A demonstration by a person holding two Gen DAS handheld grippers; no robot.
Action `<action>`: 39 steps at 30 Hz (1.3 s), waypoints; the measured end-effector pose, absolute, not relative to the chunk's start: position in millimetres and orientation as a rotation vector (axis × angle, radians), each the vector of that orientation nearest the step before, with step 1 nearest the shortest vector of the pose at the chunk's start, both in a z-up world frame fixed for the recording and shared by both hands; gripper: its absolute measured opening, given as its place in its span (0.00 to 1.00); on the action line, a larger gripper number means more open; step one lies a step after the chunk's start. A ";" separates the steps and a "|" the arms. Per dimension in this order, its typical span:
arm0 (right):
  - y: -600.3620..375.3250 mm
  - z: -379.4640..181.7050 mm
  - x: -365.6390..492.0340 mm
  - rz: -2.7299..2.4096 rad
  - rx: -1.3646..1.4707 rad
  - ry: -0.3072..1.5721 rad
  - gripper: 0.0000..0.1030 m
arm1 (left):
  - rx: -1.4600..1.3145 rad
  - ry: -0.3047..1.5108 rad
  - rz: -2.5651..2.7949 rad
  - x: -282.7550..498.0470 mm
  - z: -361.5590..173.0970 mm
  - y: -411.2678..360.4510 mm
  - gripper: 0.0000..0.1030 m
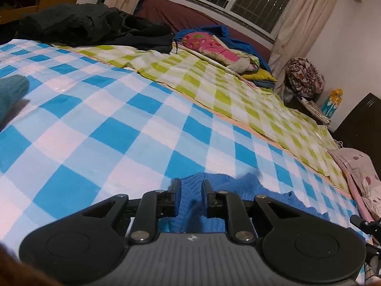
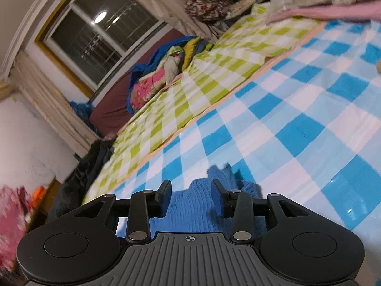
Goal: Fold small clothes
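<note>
- The left gripper (image 1: pixel 190 186) had its jaws set a small way apart, with the blue knit garment (image 1: pixel 238 183) showing in the gap; whether the fingers pressed on the knit could not be told from this view.
- That garment lay directly beneath and just beyond the left gripper's fingertips, its ragged far edge spreading to the right across the blue checked sheet (image 1: pixel 114 128).
- At the right edge of the left wrist view a bit of black hardware (image 1: pixel 366 224) appeared near the garment; it could not be identified for certain.
- The right gripper (image 2: pixel 191 187) had its jaws wider apart, and the same blue knit garment (image 2: pixel 190 205) filled the space between and under them, its far edge rising in small peaks just past the fingertips.
- Nothing showed the right gripper's fingers closing on the cloth.
- Further out, a green checked sheet (image 1: pixel 214 76) adjoined the blue checked one on its far side.
- A pile of dark clothes (image 1: pixel 90 26) sat at the far left, with a pink patterned bundle (image 1: pixel 207 45) to its right.
- A teal cloth (image 1: pixel 12 95) lay at the left edge.
- A barred window (image 2: pixel 95 35) with curtains (image 1: pixel 307 7) stood behind the bed.
</note>
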State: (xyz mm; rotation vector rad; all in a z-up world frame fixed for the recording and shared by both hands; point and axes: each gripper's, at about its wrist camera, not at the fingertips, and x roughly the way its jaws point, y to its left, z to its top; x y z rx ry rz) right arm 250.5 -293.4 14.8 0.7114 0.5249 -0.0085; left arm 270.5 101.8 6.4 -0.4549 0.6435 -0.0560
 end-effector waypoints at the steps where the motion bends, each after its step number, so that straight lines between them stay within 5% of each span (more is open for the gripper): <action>1: -291.0 15.3 248.9 -0.010 0.683 0.529 0.36 | -0.452 0.638 -0.053 266.8 6.7 102.4 0.22; 15: -288.8 -10.4 232.8 -0.138 0.463 0.649 0.34 | -0.325 0.654 -0.048 226.1 -13.8 89.3 0.27; 39: -252.2 25.2 216.5 -0.219 0.247 0.645 0.31 | -0.392 0.649 -0.103 162.7 -17.0 102.6 0.33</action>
